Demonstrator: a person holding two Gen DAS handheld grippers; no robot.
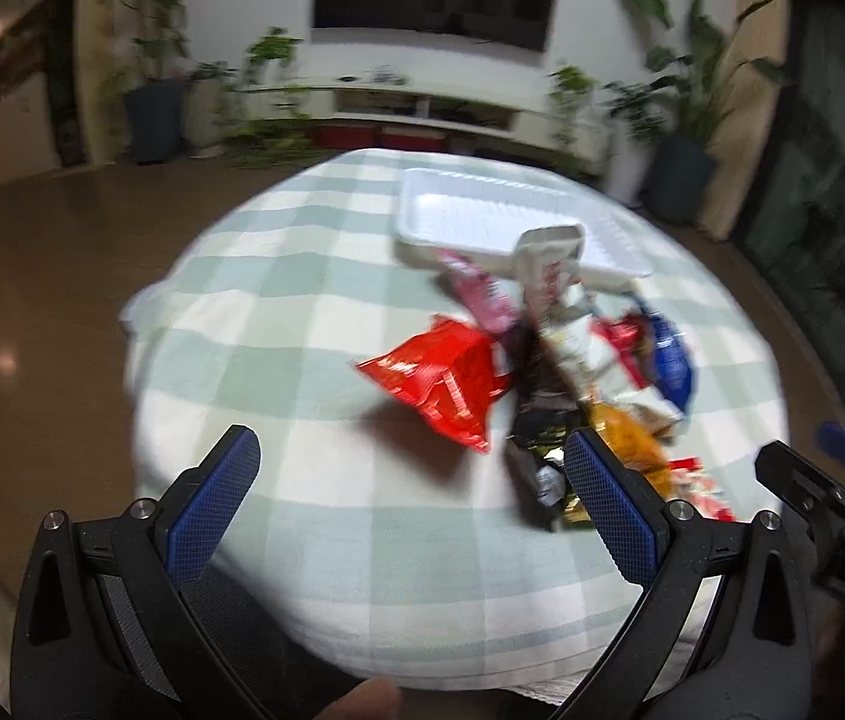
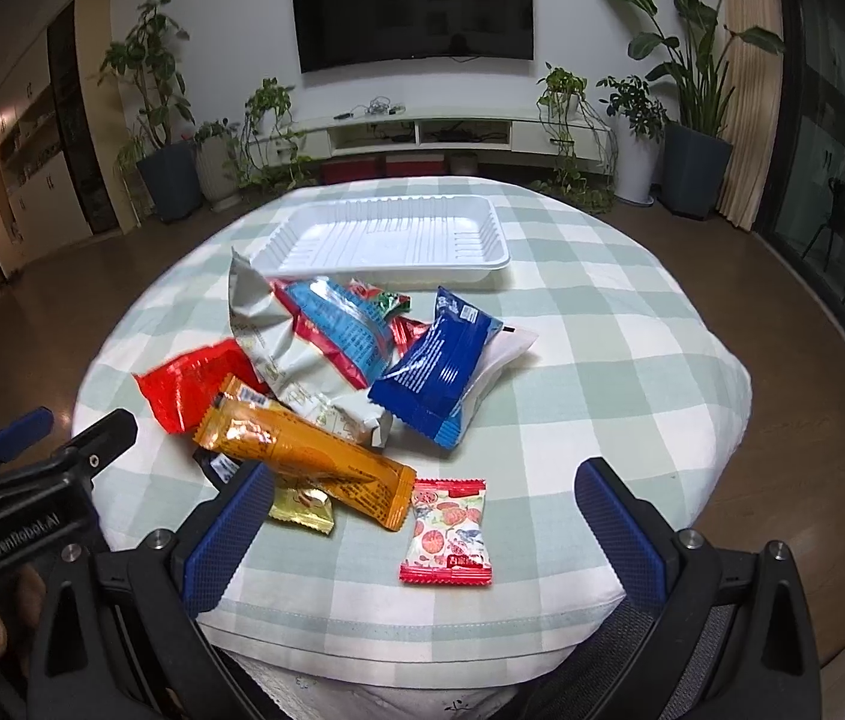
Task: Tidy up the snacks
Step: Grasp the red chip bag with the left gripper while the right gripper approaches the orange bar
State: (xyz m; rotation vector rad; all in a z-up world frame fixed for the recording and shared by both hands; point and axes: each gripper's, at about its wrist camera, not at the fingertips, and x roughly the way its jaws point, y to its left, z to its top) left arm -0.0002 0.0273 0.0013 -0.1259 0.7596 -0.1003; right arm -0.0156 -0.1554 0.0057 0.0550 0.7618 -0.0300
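In the right wrist view, the red packet (image 2: 188, 387) is lying at centre left; the orange bar (image 2: 302, 450) and blue packet (image 2: 434, 372) are resting mid-frame below the white tray (image 2: 302, 243). The left gripper (image 1: 410, 492) and right gripper (image 2: 422, 516) are both hovering, jaws spread, gripping nothing.

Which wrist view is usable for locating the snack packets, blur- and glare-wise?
Left wrist view: heavy motion blur, the snack pile and white tray smeared, print unreadable. Right wrist view: sharp, the orange packet and blue packet crisp, small foil glare only; fisheye bends the table edge. Use the right one.
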